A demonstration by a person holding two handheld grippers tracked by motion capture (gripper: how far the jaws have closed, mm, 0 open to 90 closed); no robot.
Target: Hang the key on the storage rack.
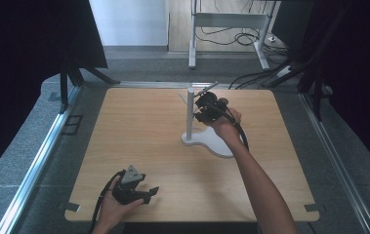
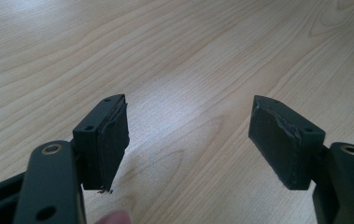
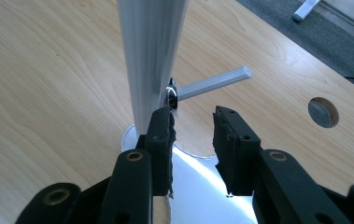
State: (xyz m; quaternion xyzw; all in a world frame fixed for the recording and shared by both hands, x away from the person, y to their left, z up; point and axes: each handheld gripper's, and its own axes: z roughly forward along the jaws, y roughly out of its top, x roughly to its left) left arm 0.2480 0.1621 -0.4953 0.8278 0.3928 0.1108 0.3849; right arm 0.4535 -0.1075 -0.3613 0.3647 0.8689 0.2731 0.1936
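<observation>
Pale wood worktop, grey carpet around it, cables trailing by a desk frame behind. White stand sits right of centre on its flat base. Right tool is at the post, near a ring on the side peg; jaws partly apart, nothing between. Best to back off straight, clear of peg and post. Left tool rests near the front edge, wide open, empty.

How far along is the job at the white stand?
Looks done: a small shiny piece sits on the peg against the stand's pole. In hand: nothing; the right gripper is by the pole, jaws apart and empty; the left gripper is open over the table. Left: probably just backing the right gripper away. What the shiny piece is, I cannot tell.
</observation>
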